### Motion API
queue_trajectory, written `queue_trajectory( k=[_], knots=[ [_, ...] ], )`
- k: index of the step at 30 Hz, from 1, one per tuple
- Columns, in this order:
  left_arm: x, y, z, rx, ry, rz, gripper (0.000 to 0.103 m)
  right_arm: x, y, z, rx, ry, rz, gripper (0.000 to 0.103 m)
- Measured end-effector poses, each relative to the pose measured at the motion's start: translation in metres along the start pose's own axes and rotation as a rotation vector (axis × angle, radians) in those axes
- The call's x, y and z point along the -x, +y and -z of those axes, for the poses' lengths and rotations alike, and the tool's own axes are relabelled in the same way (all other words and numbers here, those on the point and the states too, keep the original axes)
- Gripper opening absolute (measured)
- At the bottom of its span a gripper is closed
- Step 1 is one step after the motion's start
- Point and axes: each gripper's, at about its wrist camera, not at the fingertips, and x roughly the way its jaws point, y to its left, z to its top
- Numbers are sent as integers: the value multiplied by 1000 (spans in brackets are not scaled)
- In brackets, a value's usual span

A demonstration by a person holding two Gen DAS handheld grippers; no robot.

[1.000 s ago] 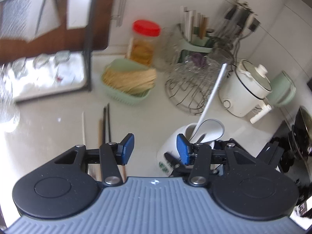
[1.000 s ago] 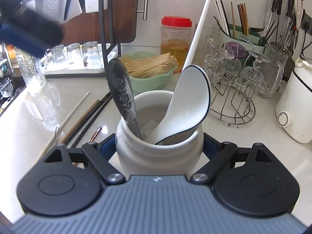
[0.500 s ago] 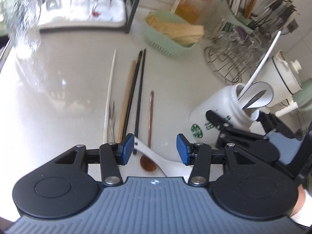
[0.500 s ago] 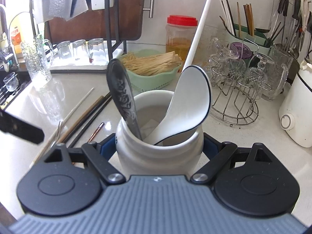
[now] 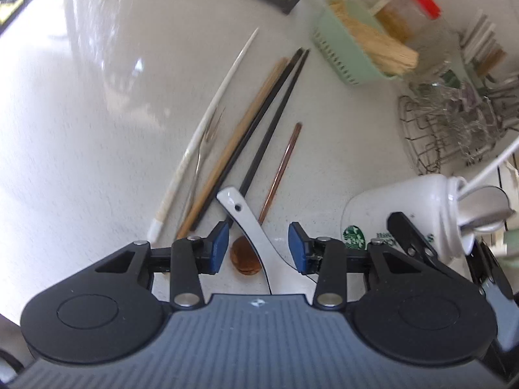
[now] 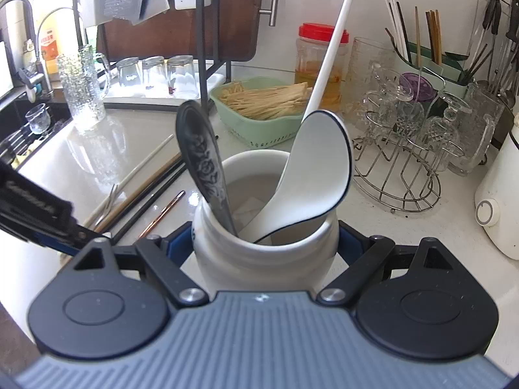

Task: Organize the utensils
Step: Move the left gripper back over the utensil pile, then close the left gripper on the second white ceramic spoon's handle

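Hiding the white spoon's [image 5: 256,236] bowl, the left gripper [image 5: 258,248], narrowing, straddles it untouched; the jar [image 6: 266,253] is clamped by the right gripper [image 6: 266,243].

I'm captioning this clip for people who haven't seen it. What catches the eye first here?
The white jar clamped in the right gripper, with a white ceramic spoon and an embossed metal spoon standing in it. Then the loose utensils fanned across the counter, where the left gripper straddles another white spoon's handle.
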Motion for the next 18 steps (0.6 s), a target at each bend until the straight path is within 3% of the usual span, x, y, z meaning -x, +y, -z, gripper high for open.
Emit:
queue_trajectory(
  k=[8,18],
  knots=[
    [-7,-5,-10,41,-21,-61,37,2,-5,3,33,-9,-39,91],
    [-12,-23,-8,-40,-45,-161,27,4,-6,5,42,-24,-53,91]
  ],
)
